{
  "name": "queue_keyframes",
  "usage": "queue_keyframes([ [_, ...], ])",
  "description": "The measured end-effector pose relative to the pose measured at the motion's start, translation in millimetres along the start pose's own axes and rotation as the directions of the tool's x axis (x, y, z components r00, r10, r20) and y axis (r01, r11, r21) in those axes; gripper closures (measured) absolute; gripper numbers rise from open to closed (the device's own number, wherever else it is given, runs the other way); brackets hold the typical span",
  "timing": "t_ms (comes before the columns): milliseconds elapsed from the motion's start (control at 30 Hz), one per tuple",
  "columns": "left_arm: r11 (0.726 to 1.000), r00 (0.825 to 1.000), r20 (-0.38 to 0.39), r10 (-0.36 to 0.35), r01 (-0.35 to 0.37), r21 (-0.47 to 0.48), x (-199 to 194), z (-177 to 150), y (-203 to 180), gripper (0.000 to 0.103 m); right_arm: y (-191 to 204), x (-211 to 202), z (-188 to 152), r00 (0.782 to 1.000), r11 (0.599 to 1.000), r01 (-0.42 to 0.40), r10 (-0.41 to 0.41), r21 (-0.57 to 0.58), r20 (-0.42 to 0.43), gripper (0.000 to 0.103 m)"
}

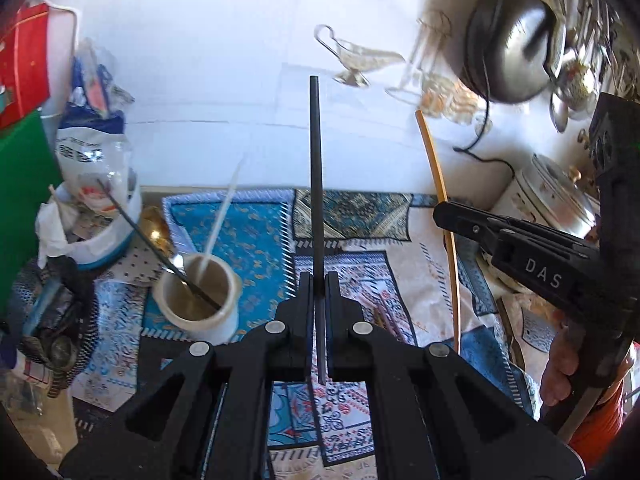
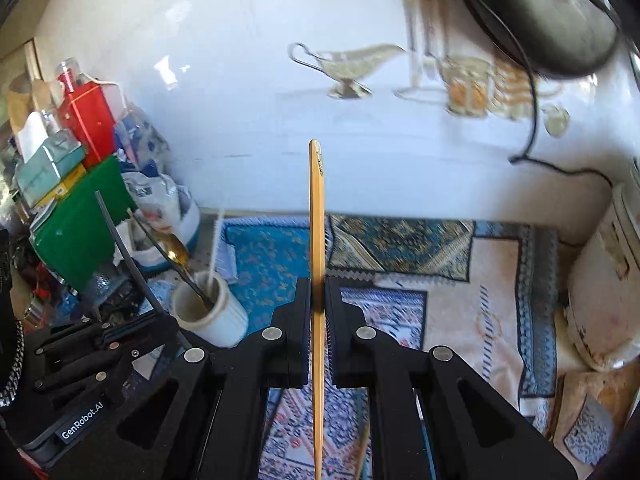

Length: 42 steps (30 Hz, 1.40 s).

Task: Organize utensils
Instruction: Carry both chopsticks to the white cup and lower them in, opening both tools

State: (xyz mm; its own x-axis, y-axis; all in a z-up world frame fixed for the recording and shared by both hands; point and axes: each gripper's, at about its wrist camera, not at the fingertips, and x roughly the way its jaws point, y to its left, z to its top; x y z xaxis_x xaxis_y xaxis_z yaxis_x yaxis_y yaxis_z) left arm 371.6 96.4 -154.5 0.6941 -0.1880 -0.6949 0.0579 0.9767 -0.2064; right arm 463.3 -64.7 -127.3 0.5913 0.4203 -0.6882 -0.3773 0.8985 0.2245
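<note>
Left tool: closed on a black chopstick, held upright above the patterned cloth. Right tool: closed on a wooden chopstick, also upright. White ceramic cup stands on the worktop left of both tools, holding a spoon and a white stick.

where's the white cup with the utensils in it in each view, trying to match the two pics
Left wrist view: the white cup sits lower left, just left of the left tool.
Right wrist view: the white cup sits left of centre, between the two tools.
Shared landmark: the blue patterned mat right of the cup.
</note>
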Motion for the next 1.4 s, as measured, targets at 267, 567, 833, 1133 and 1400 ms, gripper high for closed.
queue_keyframes([
  [267, 0.998, 0.996, 0.077, 0.054, -0.051, -0.044, -26.8, 20.8, 47.2, 0.100, 51.1, 14.3, 26.4, 0.997, 0.997, -0.053, 0.056, -0.059, 0.044, 0.097],
  [567, 0.993, 0.987, 0.126, 0.099, -0.089, -0.082, -40.3, 36.9, 88.5, 0.100, 91.4, 53.4, 45.5, 0.994, 0.992, -0.097, 0.101, -0.086, 0.043, 0.097],
  [833, 0.989, 0.986, 0.125, 0.114, -0.101, -0.105, -32.0, 44.7, 115.5, 0.100, 116.2, 86.5, 58.2, 0.992, 0.991, -0.114, 0.118, -0.069, 0.050, 0.097],
  [1133, 0.988, 0.992, 0.082, 0.100, -0.089, -0.126, -1.6, 45.6, 138.4, 0.100, 127.7, 128.4, 61.3, 0.995, 0.997, -0.068, 0.070, -0.028, 0.066, 0.097],
  [1400, 0.989, 0.996, 0.037, 0.086, -0.081, -0.128, 29.5, 39.2, 144.6, 0.100, 125.9, 146.1, 45.0, 0.995, 0.997, -0.067, 0.070, -0.043, 0.077, 0.097],
])
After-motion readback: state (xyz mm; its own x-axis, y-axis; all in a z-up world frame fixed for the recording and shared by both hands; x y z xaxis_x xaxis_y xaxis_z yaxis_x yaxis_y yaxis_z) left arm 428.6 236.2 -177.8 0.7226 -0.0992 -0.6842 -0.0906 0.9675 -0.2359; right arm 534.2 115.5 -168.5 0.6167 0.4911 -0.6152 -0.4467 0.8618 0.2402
